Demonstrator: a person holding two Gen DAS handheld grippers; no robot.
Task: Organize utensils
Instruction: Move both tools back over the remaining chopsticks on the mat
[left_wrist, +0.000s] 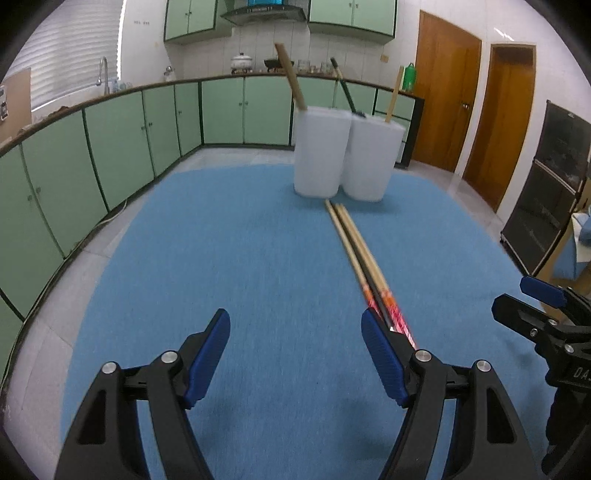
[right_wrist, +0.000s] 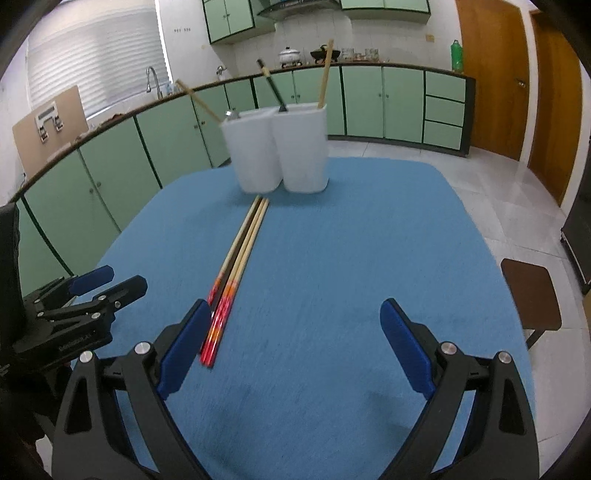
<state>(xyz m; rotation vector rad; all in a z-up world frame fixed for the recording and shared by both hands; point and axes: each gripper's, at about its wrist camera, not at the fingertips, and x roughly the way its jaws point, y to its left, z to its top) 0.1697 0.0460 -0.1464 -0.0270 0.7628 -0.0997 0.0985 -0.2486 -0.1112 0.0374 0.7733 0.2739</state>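
The blue-covered surface (right_wrist: 332, 258) is being shared by two white containers (right_wrist: 280, 155) standing side by side and touching at its far end, and by one bundle of chopsticks (right_wrist: 240, 254) lying flat, its plain tips almost touching the containers' bases and its red-patterned ends lying nearest the cameras. Three or four sticks seem to be pressed together in the bundle; an exact count cannot be made. Three utensils are being held upright in the containers: a wooden handle (right_wrist: 197, 99) and a dark handle (right_wrist: 271, 86) leaning left, and a pale wooden stick (right_wrist: 325, 74). The left gripper (left_wrist: 295, 354) and the right gripper (right_wrist: 295, 343) are both being held above the surface with jaws wide apart and nothing between them, the bundle lying between the two tools. Trouble is judged likeliest at the pick-up: thin round sticks are easily rolled apart or only partly caught, and a light container could be tipped by a long stick pushed against its rim.
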